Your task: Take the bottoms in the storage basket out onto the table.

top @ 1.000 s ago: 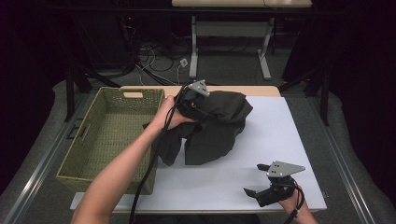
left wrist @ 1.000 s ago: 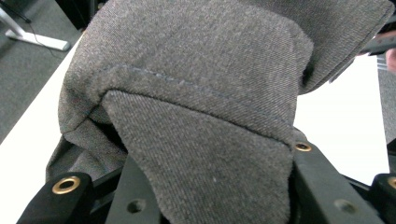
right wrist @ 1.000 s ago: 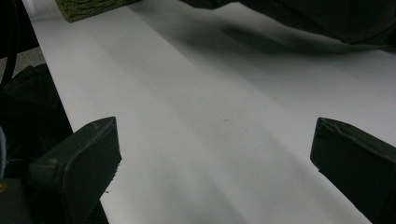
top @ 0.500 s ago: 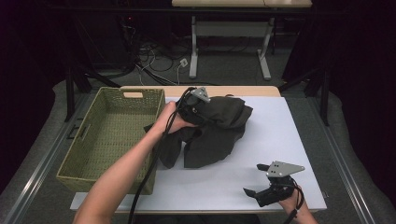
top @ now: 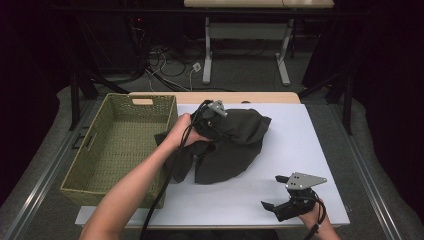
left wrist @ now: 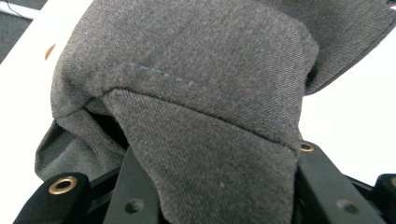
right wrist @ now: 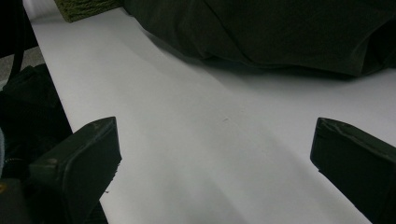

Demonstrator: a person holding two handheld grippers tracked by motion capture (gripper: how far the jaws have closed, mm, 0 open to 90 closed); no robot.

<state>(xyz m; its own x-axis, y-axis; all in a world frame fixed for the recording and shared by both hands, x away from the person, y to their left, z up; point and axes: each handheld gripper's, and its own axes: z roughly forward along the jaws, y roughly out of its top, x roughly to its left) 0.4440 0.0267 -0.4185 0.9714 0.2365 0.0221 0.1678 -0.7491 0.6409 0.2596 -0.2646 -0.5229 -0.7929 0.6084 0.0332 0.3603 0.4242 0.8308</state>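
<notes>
A dark grey garment (top: 235,147) lies crumpled in the middle of the white table (top: 305,135). My left gripper (top: 226,124) is at the garment's upper left, with its jaws buried in the cloth. In the left gripper view a thick seamed fold of the garment (left wrist: 196,93) is pinched between the two black jaws of the left gripper (left wrist: 219,186). My right gripper (top: 274,192) rests near the table's front right edge. In the right gripper view the right gripper (right wrist: 219,154) is wide open over bare table, and the garment (right wrist: 280,32) lies farther off.
A woven green basket (top: 87,192) stands at the table's left, touching the garment's left edge; its corner (right wrist: 84,9) also shows in the right gripper view. Beyond the table are desk legs and cables on the floor. White surface (right wrist: 187,116) stretches ahead of the right gripper.
My left hand has sunk a little with the gripped fold, and the bunched garment has settled lower on the table. The right gripper has stayed put.
</notes>
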